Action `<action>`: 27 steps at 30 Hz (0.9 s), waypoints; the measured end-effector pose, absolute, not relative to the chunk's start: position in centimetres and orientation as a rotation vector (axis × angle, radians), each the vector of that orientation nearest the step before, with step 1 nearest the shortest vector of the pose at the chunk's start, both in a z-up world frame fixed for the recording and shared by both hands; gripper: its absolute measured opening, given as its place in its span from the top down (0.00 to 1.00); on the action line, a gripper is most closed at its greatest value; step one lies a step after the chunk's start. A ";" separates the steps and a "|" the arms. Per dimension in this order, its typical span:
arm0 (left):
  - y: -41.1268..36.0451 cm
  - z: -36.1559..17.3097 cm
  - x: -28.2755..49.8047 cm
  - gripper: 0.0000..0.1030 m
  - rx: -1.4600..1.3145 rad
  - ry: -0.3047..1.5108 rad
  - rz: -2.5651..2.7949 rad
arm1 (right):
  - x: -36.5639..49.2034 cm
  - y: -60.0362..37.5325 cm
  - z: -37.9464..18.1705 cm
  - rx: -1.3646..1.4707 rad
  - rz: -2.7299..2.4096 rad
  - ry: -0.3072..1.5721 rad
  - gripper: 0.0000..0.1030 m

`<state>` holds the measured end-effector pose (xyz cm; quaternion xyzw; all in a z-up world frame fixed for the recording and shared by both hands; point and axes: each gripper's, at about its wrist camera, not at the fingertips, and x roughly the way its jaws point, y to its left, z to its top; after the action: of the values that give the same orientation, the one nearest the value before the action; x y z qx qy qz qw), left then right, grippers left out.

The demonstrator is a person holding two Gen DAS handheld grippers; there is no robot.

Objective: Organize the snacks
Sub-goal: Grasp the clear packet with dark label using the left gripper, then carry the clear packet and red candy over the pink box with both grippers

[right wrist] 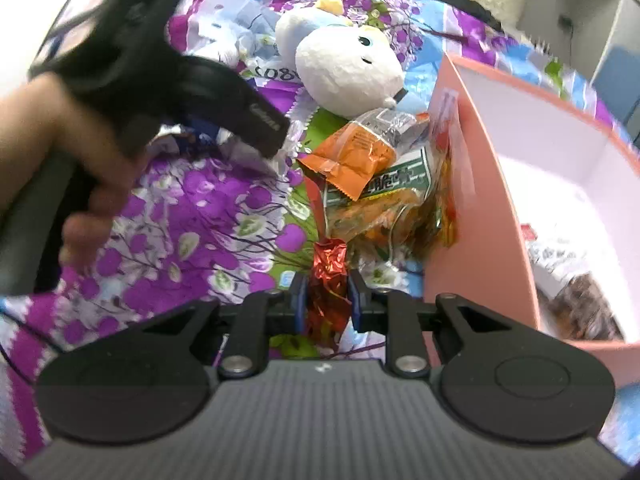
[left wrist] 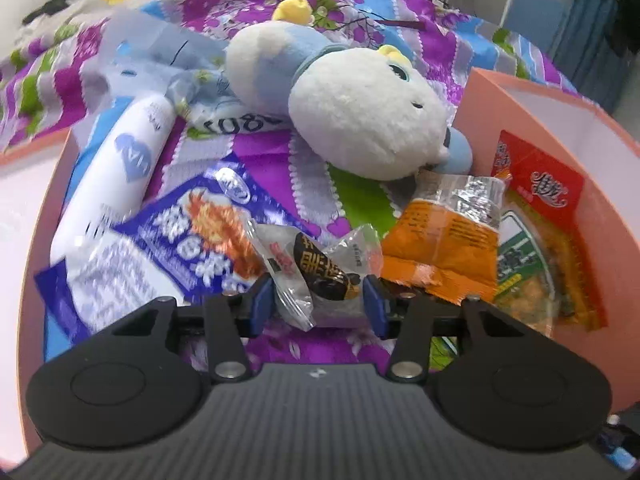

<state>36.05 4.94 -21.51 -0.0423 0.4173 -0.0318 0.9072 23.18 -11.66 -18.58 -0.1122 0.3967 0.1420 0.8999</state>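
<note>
Judging progress at maybe a third: L gripper [left wrist: 320, 300] pinches a clear black-label snack packet [left wrist: 316, 268] lower centre, R gripper [right wrist: 328, 300] clamps a red foil snack [right wrist: 329, 280] lower centre, pink box [right wrist: 480, 208] at right holds a few packs, orange packet [right wrist: 352, 152] & others still outside.

The bedsheet [right wrist: 192, 208] bears a purple, blue and green floral print, the plush toy [left wrist: 360, 112] is white and light blue, and the box [right wrist: 480, 216] is salmon pink outside, white inside.
</note>
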 end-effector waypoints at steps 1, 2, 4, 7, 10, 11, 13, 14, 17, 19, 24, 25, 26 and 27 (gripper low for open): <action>5.1 -21.2 35.4 0.48 -0.100 0.856 -0.060 | 23.1 -11.9 -18.5 -0.203 0.300 0.828 0.77; 5.1 -20.9 34.6 0.48 -0.110 0.852 -0.051 | 23.0 -12.2 -18.3 -0.177 0.305 0.832 0.77; 5.2 -20.1 33.1 0.48 -0.129 0.850 -0.042 | 22.4 -12.5 -17.7 -0.152 0.303 0.825 0.77; 5.2 -18.7 30.4 0.48 -0.155 0.848 -0.031 | 21.2 -13.1 -16.7 -0.125 0.303 0.813 0.77; 5.1 -17.4 27.6 0.48 -0.166 0.845 -0.015 | 19.8 -13.7 -15.3 -0.106 0.305 0.796 0.77; 5.2 -17.0 26.5 0.48 -0.175 0.846 -0.008 | 19.2 -13.9 -14.9 -0.103 0.303 0.788 0.77; 5.2 -16.3 24.3 0.48 -0.203 0.852 -0.005 | 18.2 -14.4 -14.0 -0.079 0.300 0.788 0.76; 5.3 -16.0 23.3 0.48 -0.219 0.858 0.000 | 17.7 -14.6 -13.5 -0.071 0.296 0.786 0.76; 5.5 -15.2 20.2 0.48 -0.256 0.873 -0.003 | 15.9 -15.0 -11.8 -0.075 0.305 0.752 0.76; 5.6 -14.5 18.3 0.48 -0.267 0.870 -0.010 | 15.0 -15.1 -11.2 -0.080 0.290 0.753 0.76; 5.4 -12.8 14.7 0.48 -0.278 0.876 -0.029 | 12.8 -15.7 -9.1 -0.028 0.276 0.740 0.76; 5.3 -12.4 14.2 0.48 -0.282 0.876 -0.041 | 12.5 -15.8 -8.7 -0.016 0.276 0.738 0.76; 5.2 -11.9 13.6 0.48 -0.282 0.875 -0.048 | 12.1 -15.8 -8.4 -0.009 0.275 0.736 0.76; 5.1 -11.5 13.0 0.48 -0.279 0.872 -0.049 | 11.7 -15.9 -8.0 -0.004 0.274 0.734 0.76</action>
<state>13.03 5.11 -11.49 -0.1347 0.4210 -0.0239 0.8967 11.68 -15.92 -8.05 -0.0017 0.3579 0.1334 0.9242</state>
